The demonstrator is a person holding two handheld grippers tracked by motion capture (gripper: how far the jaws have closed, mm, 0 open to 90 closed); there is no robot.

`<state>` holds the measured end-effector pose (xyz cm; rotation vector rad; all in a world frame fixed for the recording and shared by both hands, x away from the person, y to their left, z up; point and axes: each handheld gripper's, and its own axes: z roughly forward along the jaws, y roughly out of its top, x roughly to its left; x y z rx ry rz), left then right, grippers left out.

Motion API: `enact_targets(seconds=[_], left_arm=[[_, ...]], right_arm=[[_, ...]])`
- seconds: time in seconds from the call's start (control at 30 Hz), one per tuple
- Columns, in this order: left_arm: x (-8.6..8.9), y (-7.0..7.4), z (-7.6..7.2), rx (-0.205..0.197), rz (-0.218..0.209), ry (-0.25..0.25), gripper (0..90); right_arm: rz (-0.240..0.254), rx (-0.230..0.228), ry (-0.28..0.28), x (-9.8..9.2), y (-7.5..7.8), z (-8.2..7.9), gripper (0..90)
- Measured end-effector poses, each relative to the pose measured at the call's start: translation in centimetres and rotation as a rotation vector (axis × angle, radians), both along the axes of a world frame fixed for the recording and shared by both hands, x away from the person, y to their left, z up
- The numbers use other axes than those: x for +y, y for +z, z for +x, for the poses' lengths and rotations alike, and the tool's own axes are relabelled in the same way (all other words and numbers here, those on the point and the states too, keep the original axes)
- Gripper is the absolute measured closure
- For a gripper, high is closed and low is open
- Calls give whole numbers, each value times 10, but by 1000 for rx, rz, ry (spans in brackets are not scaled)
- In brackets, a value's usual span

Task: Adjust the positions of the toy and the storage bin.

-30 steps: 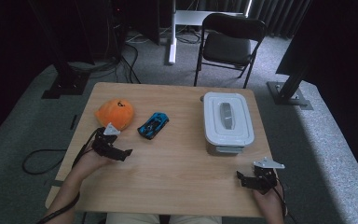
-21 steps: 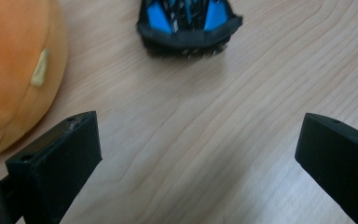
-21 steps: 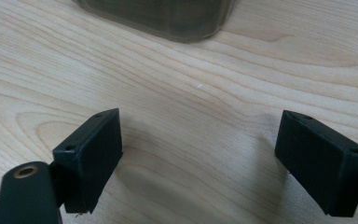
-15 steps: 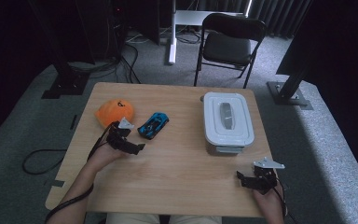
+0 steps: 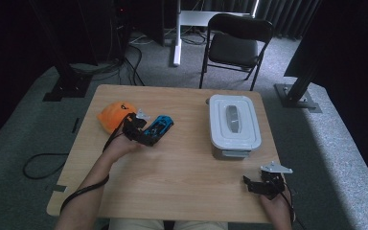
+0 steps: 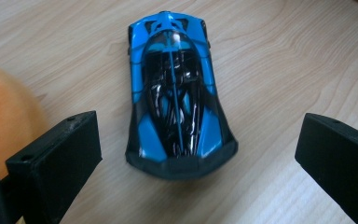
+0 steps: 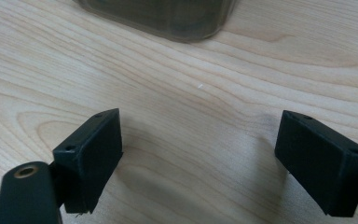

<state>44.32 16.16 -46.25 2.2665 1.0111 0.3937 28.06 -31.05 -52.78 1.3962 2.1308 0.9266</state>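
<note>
**One table, one box, one orange object, one toy car, two grippers**

One wooden table point(image 5: 182, 167) carries everything in play. Beyond its far edge one black folding chair point(image 5: 234, 45) stands on the grey carpet.

The largest thing on the table is one grey lidded container point(image 5: 234, 125), set on the right half with its lid on and a single handle recess along the middle of the lid. In the right gripper view its dark lower wall point(image 7: 168, 16) shows at the top of the frame, apart from the jaws.

Next in size is one rounded orange object point(image 5: 115, 115) on the left half of the table, near the far edge. It also shows as a blurred orange mass point(image 6: 4, 121) at the left side of the left gripper view, just beside the left-hand jaw; what it is cannot be told.

There are two grippers, one in each hand. The left gripper point(image 5: 146, 135) is held over the left half of the table, between the orange object and the container, with its jaws spread wide on either side of the car and touching neither flank. The right gripper point(image 5: 256, 184) is near the table's front right corner, jaws likewise wide apart with bare wood between them.

The smallest thing is one blue and black toy car point(image 6: 177, 88). It sits on its wheels on the wood just right of the orange object point(image 5: 159, 127), its blunt dark end nearest the left gripper point(image 6: 200, 163) and its body lying in the gap between the two jaws.
</note>
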Motion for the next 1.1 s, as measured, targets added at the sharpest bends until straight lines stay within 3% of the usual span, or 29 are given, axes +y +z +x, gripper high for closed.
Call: enact_targets(seconds=[0.1,0.37,0.53,0.6,0.77,0.97,1.1], left_arm=[[-7,-1,6,-11,15,8,8],[-21,-6,27,28,37,14,8],[-28,-11,40,48,83,15,8],[-30,-13,44,58,77,22,9],[-34,-23,51,73,114,36,44],[-33,-27,57,109,104,40,58],[-35,-29,59,117,123,39,80]], right_arm=[[0,0,0,0,0,0,143],[0,0,1,0,0,0,143],[0,0,1,0,0,0,143],[0,0,1,0,0,0,143],[0,-1,1,0,0,0,144],[0,-1,2,0,0,0,144],[0,-1,1,0,0,0,144]])
